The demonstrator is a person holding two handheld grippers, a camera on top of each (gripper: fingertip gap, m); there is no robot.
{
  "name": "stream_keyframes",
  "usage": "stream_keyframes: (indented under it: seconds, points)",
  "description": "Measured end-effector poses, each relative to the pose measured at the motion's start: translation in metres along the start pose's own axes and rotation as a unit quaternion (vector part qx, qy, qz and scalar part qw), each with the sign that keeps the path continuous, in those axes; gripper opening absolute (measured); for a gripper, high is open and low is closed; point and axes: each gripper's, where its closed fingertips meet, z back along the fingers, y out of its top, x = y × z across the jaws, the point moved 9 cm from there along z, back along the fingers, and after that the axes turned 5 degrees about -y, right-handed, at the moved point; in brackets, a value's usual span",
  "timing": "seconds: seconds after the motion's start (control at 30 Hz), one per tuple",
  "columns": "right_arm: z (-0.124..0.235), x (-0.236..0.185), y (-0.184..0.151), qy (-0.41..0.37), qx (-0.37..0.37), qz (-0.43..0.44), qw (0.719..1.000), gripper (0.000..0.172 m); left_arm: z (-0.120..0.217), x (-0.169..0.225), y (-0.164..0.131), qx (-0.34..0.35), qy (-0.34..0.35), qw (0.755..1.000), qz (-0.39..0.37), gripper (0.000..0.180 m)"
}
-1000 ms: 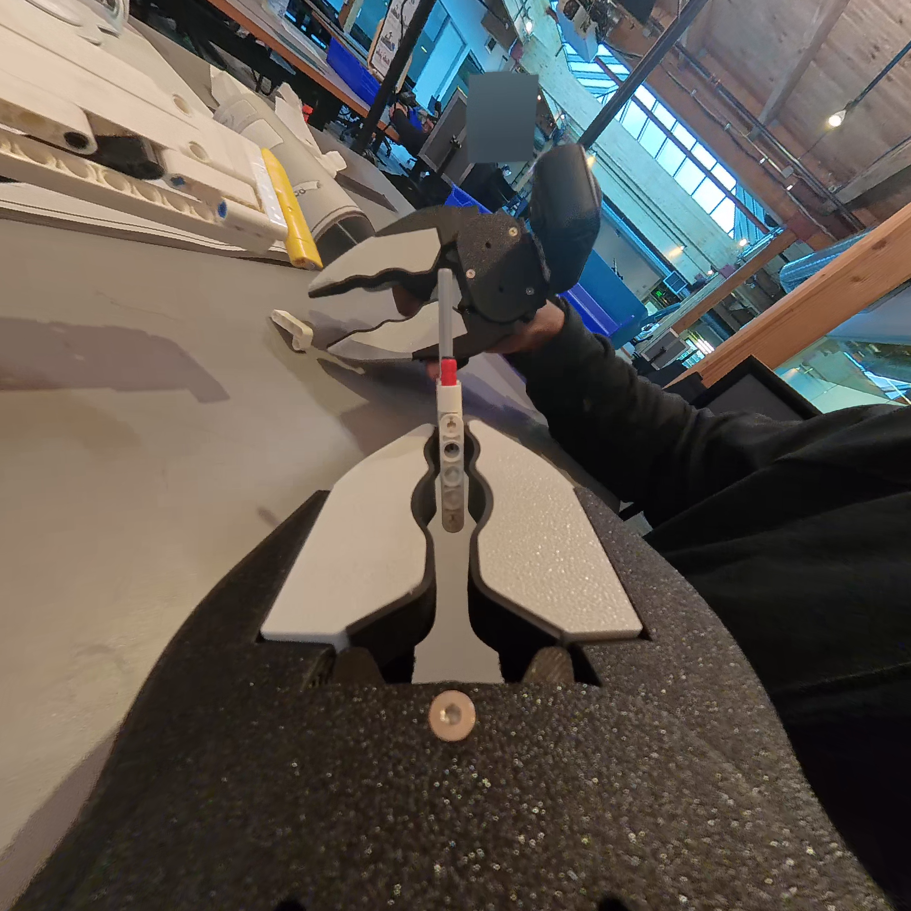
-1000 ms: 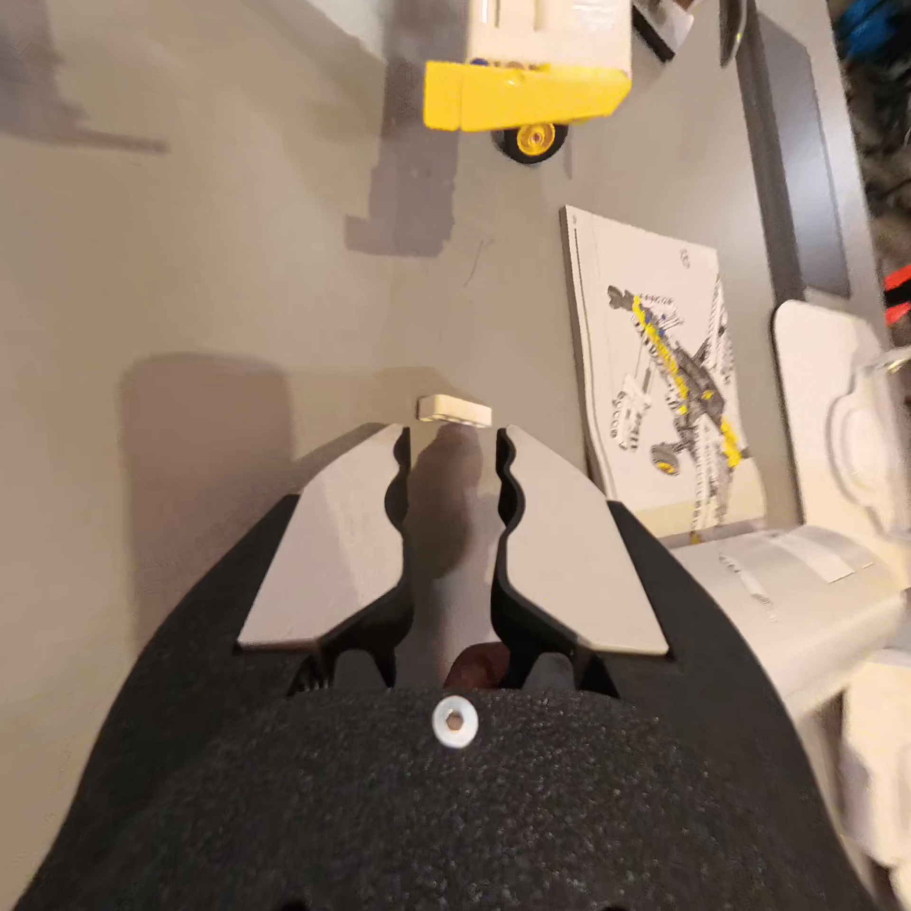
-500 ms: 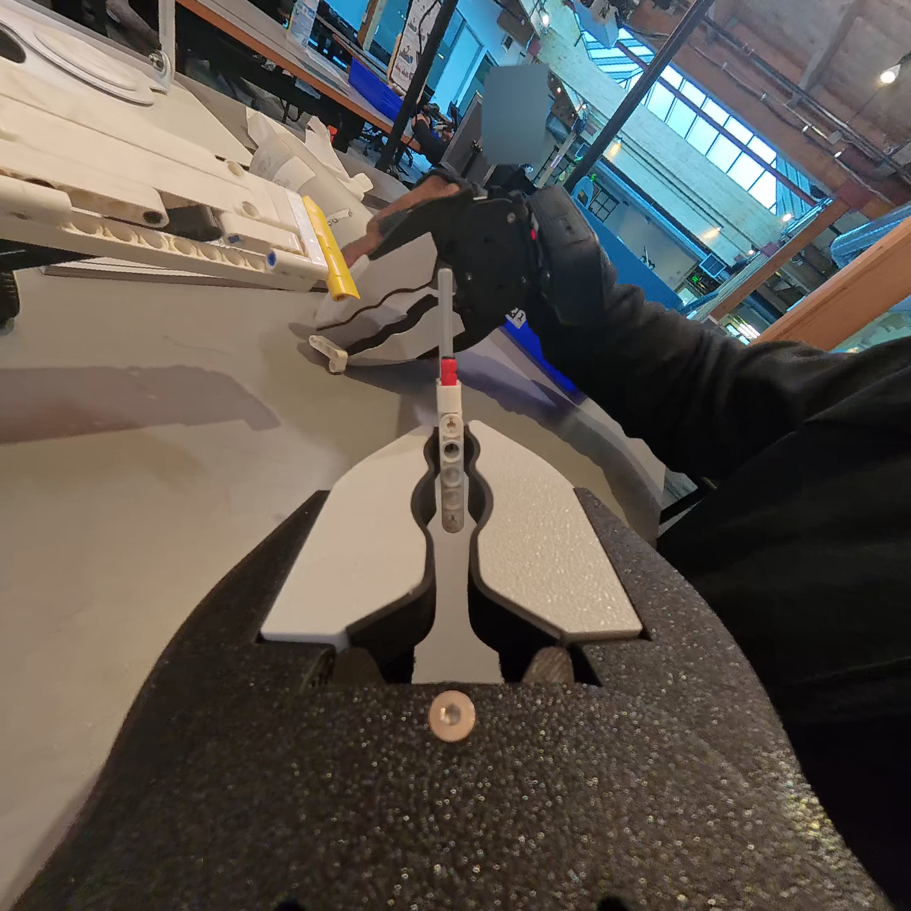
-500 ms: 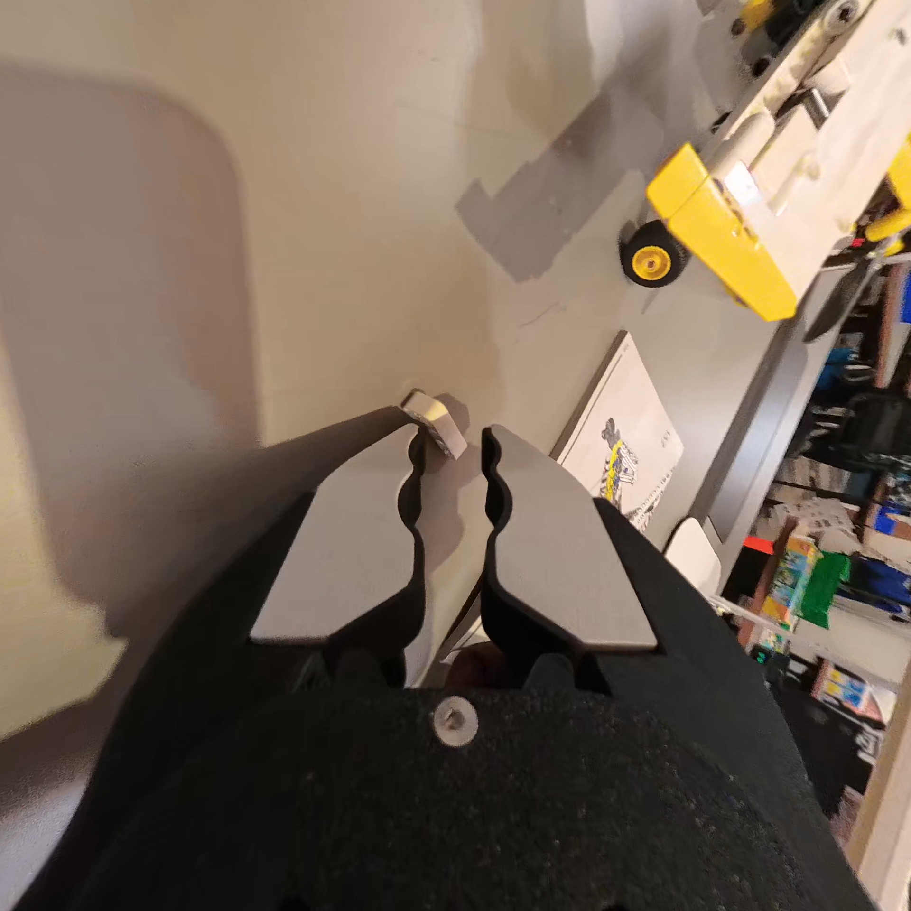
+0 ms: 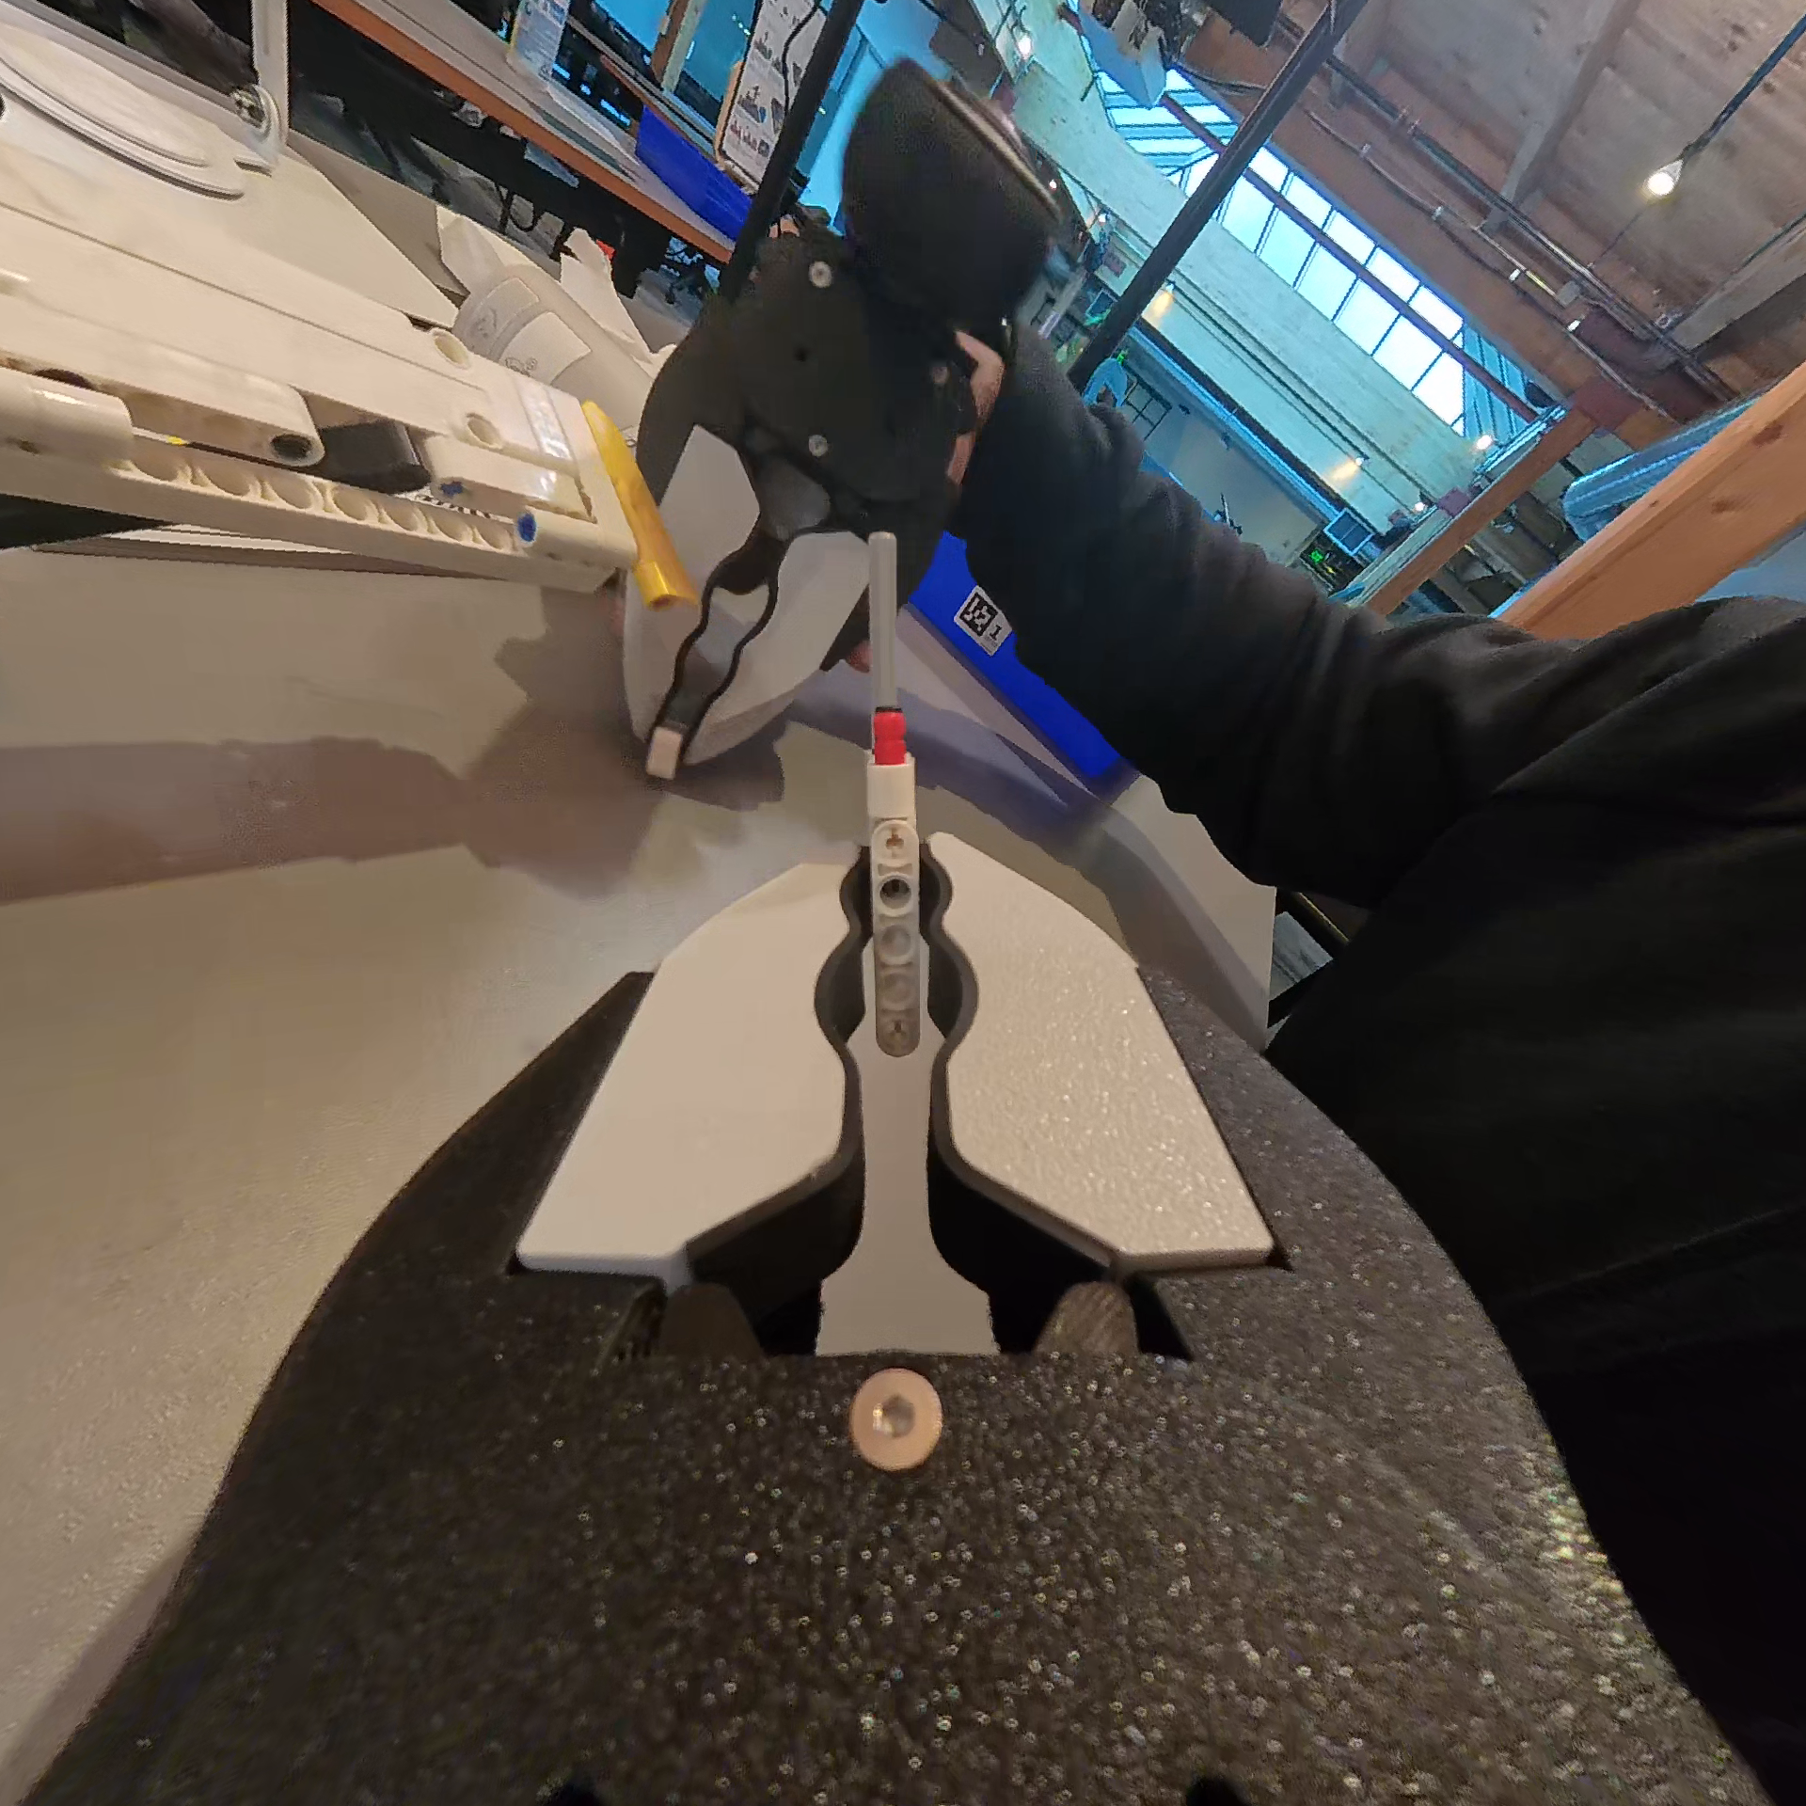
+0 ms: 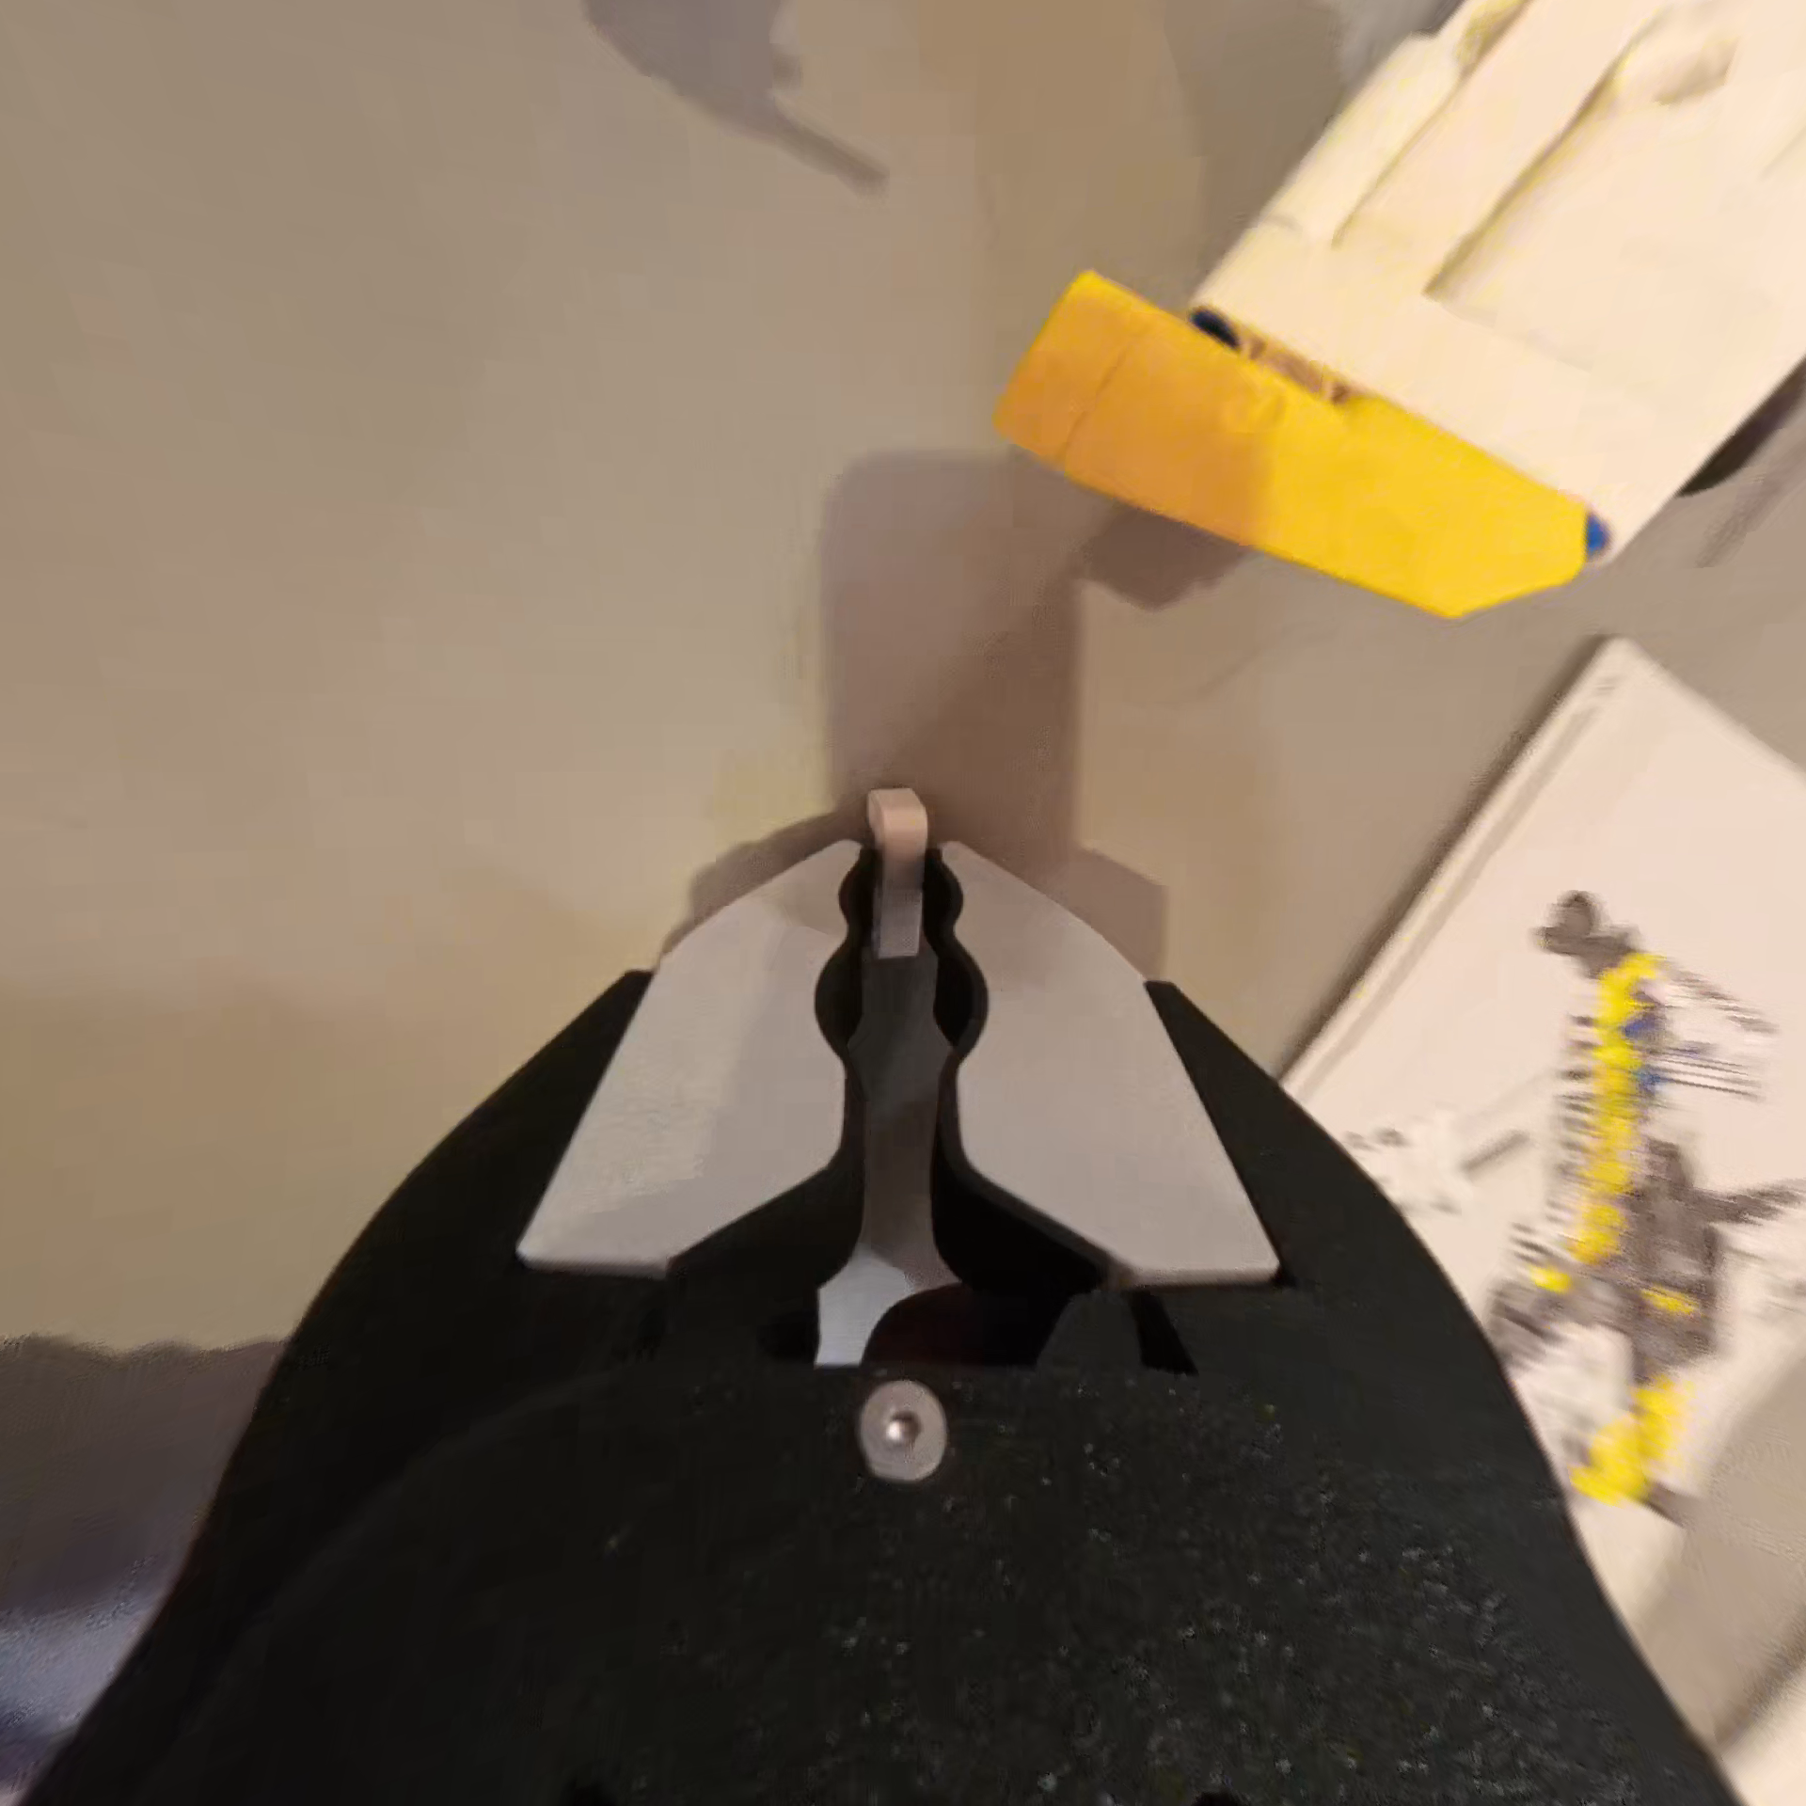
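Left tongs (image 5: 894,909) gripping white holed beam (image 5: 896,963), grey rod (image 5: 882,616) with red bush sticking out ahead. Right tongs (image 6: 899,880) pinching small white piece (image 6: 897,860) at grey desk (image 6: 391,489), yellow-tipped white model (image 6: 1270,459) nearby.

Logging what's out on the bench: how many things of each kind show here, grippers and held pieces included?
Grippers: 2, left and right
Held building-toy pieces: 2, holed white beam with red bush and grey axle; small white piece
White-and-yellow toy models: 1
Printed booklets: 1
Total: 6
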Motion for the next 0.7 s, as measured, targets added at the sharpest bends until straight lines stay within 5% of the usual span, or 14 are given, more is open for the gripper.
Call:
stream_keyframes:
  seconds: [0.07,0.27,0.7]
  points:
    - [0.000,0.001,-0.002,0.049,0.007,-0.043,0.998,0.009,0.000,0.000,0.000,0.000,-0.003,1.000,-0.001,0.008]
    - [0.002,0.004,-0.008,-0.060,-0.014,-0.046,0.997,0.026,0.001,0.001,0.000,0.001,-0.006,1.000,-0.001,0.008]
    - [0.009,-0.035,0.003,-0.216,0.018,0.005,0.976,0.018,0.001,0.001,0.000,0.005,-0.005,1.000,-0.004,0.008]
